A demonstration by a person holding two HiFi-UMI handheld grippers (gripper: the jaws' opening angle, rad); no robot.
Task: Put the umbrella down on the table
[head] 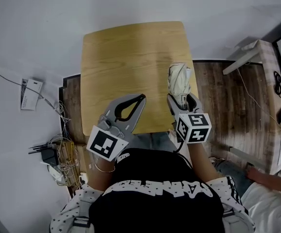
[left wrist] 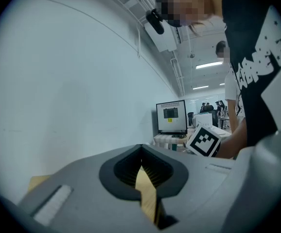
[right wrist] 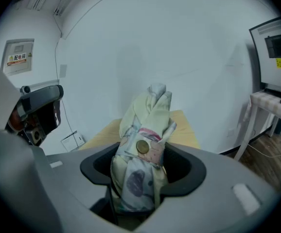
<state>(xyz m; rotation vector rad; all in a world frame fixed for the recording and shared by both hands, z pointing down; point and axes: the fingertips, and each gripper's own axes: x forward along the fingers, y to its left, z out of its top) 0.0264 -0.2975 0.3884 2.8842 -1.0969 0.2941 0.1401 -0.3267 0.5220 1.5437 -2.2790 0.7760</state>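
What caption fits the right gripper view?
Right gripper clamped on a folded pale umbrella, held above the wooden table.

The umbrella (right wrist: 131, 177) is soft, creased cloth with a shiny metal snap (right wrist: 142, 147); the table (head: 126, 57) is smooth, matt wood.

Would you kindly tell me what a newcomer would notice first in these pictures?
The folded pale umbrella stands out, clamped in the right gripper over the near right corner of the wooden table. The left gripper hovers beside it over the table's near edge, jaws together on nothing.
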